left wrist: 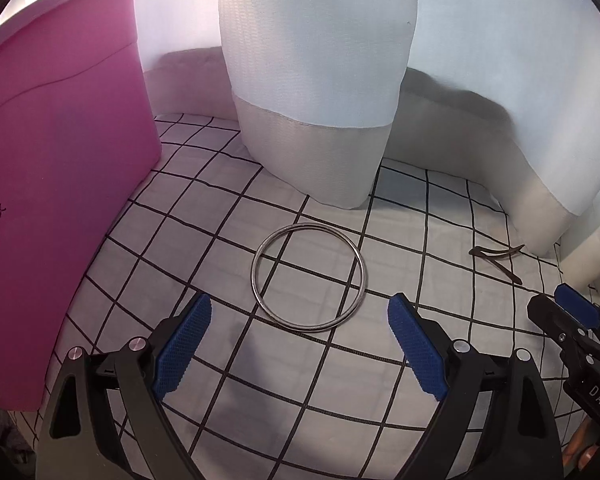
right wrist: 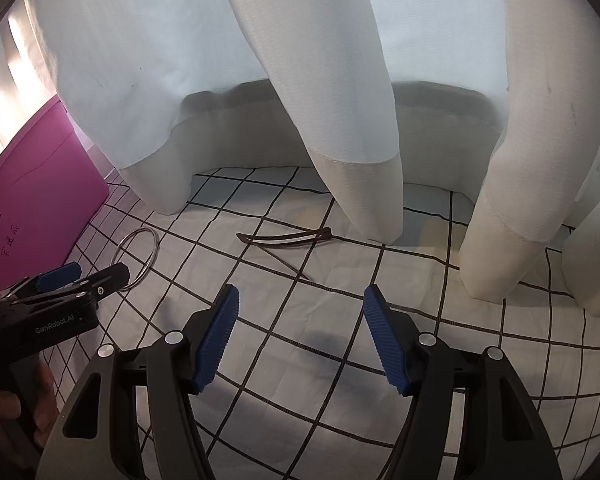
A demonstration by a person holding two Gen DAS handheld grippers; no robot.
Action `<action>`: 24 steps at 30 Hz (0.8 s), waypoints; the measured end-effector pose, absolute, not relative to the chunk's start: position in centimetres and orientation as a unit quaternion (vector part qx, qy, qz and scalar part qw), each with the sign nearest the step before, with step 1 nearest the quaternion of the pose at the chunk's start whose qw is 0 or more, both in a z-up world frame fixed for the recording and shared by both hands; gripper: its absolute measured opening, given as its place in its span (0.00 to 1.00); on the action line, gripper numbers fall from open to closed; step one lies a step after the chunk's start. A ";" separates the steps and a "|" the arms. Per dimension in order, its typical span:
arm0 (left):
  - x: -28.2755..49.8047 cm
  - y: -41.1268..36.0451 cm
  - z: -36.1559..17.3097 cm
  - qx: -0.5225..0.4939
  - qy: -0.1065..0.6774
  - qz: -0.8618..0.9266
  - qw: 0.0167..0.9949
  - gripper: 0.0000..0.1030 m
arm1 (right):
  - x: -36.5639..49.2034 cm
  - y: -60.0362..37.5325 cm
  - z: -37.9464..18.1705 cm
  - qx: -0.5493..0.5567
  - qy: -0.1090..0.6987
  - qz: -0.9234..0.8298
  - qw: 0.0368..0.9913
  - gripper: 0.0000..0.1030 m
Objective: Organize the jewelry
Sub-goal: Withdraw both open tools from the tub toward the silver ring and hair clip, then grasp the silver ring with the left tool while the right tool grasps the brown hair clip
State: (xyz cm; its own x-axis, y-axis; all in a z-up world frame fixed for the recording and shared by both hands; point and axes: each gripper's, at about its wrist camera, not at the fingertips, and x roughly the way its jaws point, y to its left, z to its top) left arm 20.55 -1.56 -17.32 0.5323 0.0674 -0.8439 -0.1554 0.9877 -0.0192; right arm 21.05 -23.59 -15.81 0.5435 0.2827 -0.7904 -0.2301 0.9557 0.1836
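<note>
Home, curtains (left wrist: 316,60), checked cloth (left wrist: 300,380)

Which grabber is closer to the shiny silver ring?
Left. The left gripper is open right in front of the ring, not touching it. The right gripper is off to the side, facing the brown hair clip.

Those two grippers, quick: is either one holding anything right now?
Left gripper: open, holding nothing, above the silver bangle.
Right gripper: open, holding nothing, near the brown hair clip.

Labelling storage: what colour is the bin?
Pink bin, clearest in the left wrist view.
</note>
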 end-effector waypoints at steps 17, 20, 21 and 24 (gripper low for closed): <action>22.9 -0.7 -19.2 -0.025 0.477 0.057 0.877 0.90 | 23.6 -19.9 -17.4 -0.013 0.453 0.122 0.883 0.61; 23.7 0.2 -19.8 -0.036 0.476 0.055 0.877 0.95 | 24.2 -18.6 -17.8 -0.031 0.452 0.117 0.884 0.62; 23.9 0.3 -19.8 -0.035 0.474 0.056 0.878 0.95 | 24.4 -18.4 -17.8 -0.036 0.452 0.116 0.884 0.64; 24.5 0.7 -20.0 -0.034 0.469 0.057 0.881 0.95 | 24.7 -17.6 -18.1 -0.053 0.450 0.112 0.884 0.67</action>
